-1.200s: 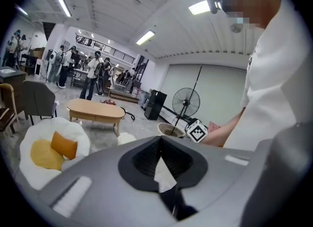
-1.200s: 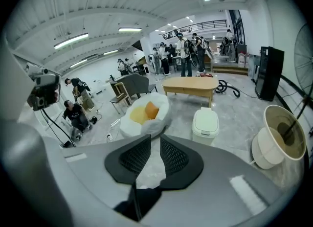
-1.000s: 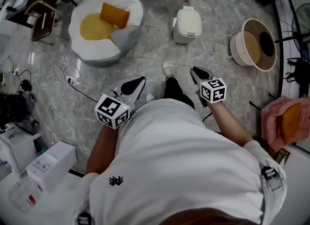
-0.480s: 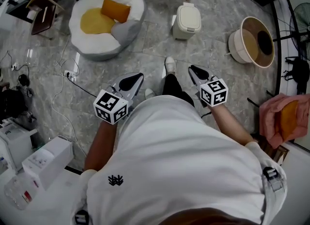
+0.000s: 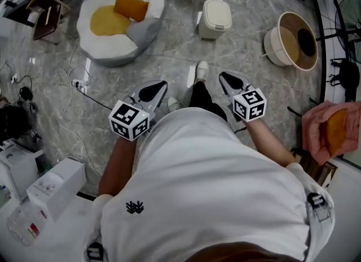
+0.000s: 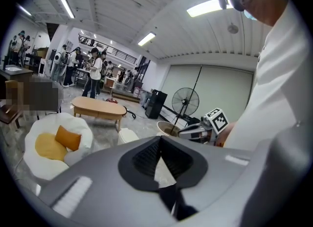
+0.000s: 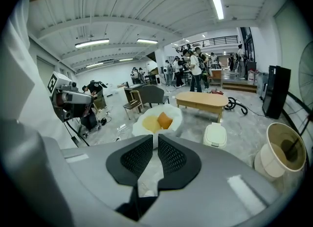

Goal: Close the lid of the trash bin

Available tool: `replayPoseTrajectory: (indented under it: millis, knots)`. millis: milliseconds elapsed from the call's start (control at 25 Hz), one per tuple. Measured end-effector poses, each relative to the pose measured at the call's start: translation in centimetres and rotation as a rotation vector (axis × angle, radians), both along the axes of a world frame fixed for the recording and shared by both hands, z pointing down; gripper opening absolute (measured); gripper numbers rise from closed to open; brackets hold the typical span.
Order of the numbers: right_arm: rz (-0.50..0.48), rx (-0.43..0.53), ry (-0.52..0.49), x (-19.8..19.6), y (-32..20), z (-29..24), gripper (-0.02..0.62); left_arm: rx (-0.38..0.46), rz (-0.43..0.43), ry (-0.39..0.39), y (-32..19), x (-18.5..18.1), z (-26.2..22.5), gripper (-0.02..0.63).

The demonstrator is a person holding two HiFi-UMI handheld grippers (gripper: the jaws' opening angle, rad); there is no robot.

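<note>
The white trash bin point(image 5: 215, 17) stands on the marble floor ahead of me, and its lid lies flat on top. It also shows in the right gripper view point(image 7: 215, 135) and partly behind the jaws in the left gripper view point(image 6: 128, 135). My left gripper point(image 5: 159, 87) is held at waist height, far short of the bin, its tips together and empty. My right gripper point(image 5: 225, 78) hovers level with it on the right. Its jaws are closing, with a thin slit left at the tips point(image 7: 155, 139) and nothing between them.
A white beanbag point(image 5: 118, 18) with orange cushions sits to the bin's left, a round tub point(image 5: 293, 39) to its right. A low wooden table point(image 7: 202, 100) stands behind the bin. Cables point(image 5: 79, 86) trail on the left floor. A pink seat point(image 5: 333, 131) is at the right edge.
The bin, beanbag and tub have slid toward the top of the head view. The person's shoe has stepped forward. Both grippers have kept their spots near the waist, the right one slightly higher.
</note>
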State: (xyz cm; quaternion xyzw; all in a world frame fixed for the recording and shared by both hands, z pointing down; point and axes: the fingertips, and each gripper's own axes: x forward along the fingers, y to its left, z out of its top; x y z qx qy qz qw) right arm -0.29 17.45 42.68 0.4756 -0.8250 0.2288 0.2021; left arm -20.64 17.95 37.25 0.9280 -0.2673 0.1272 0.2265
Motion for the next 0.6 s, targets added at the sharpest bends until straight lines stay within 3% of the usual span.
replayPoseTrajectory:
  millis: [600]
  knots:
    - [0.031,-0.021,-0.024,0.75,0.19,-0.12,0.025,-0.008,0.005,0.002,0.06,0.41,0.64,0.057]
